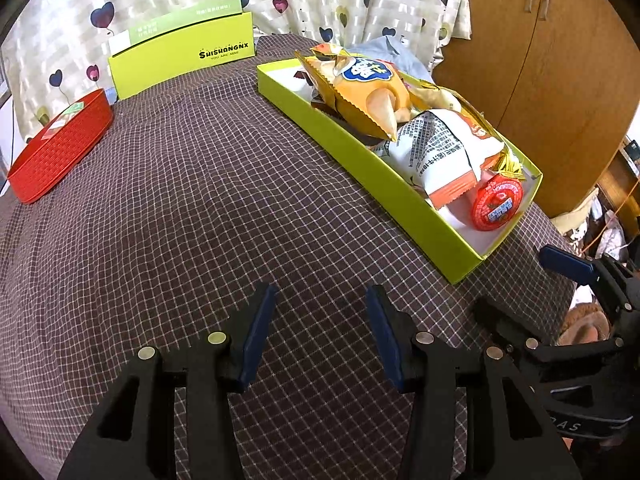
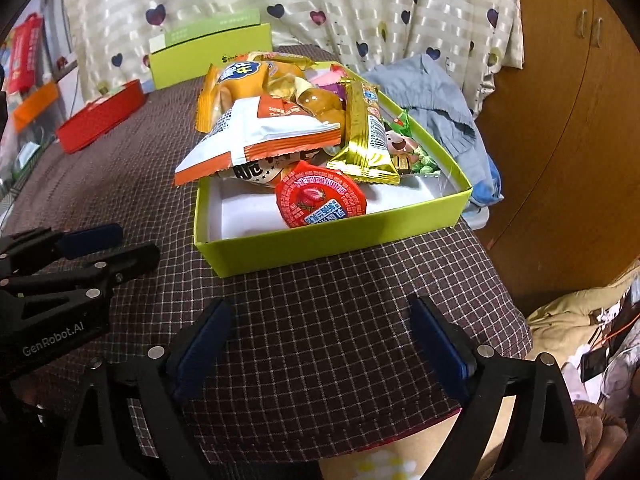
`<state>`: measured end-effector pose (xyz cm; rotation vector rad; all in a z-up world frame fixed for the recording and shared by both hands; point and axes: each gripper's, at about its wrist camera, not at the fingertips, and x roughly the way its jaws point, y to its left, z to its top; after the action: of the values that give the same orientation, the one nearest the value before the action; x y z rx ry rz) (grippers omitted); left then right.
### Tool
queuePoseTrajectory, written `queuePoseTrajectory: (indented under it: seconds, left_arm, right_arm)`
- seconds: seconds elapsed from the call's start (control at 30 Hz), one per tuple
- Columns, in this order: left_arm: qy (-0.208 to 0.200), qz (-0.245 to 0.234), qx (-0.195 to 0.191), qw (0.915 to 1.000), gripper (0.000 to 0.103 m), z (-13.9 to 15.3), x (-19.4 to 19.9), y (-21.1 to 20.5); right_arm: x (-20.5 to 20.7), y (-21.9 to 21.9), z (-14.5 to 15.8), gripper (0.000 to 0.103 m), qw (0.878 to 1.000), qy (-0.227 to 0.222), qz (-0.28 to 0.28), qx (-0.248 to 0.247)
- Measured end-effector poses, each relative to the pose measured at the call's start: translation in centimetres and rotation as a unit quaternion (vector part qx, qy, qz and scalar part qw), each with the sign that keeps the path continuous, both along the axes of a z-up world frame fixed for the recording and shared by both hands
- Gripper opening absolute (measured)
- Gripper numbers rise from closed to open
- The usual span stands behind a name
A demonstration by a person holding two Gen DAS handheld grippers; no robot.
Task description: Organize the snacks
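A lime green box (image 1: 360, 168) (image 2: 320, 240) on the checked tablecloth holds several snacks: an orange chip bag (image 1: 360, 92) (image 2: 228, 84), a white and orange packet (image 1: 440, 152) (image 2: 256, 136), a gold wrapped bar (image 2: 366, 136) and a round red jelly cup (image 1: 496, 202) (image 2: 320, 200). My left gripper (image 1: 320, 332) is open and empty over the bare cloth, left of the box. My right gripper (image 2: 320, 344) is open and empty in front of the box's near wall. Each gripper shows at the edge of the other's view.
A red basket (image 1: 60, 148) (image 2: 100, 116) sits at the table's far left. An upright green box lid (image 1: 184, 52) (image 2: 208, 52) leans by the heart curtain. Blue cloth (image 2: 448, 100) lies right of the box. A wooden wardrobe (image 1: 540, 60) stands right.
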<state>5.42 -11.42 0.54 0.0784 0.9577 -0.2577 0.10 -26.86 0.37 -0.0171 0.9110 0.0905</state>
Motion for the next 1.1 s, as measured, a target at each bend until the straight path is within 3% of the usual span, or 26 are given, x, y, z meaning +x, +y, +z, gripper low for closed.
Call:
queuePoseTrajectory:
  seconds: [0.27, 0.4, 1.1]
  left_arm:
    - [-0.001, 0.005, -0.011, 0.9999, 0.050, 0.10, -0.16, 0.23]
    - [-0.004, 0.003, 0.009, 0.9999, 0.050, 0.07, -0.20, -0.30]
    - [-0.005, 0.006, 0.005, 1.0000, 0.051, 0.04, -0.15, -0.19]
  right_arm:
    - [0.01, 0.14, -0.09, 0.096, 1.000, -0.004, -0.002, 0.000]
    - [0.03, 0.14, -0.06, 0.096, 1.000, -0.004, -0.003, 0.000]
    - [-0.01, 0.16, -0.15, 0.098, 1.000, -0.005, -0.003, 0.000]
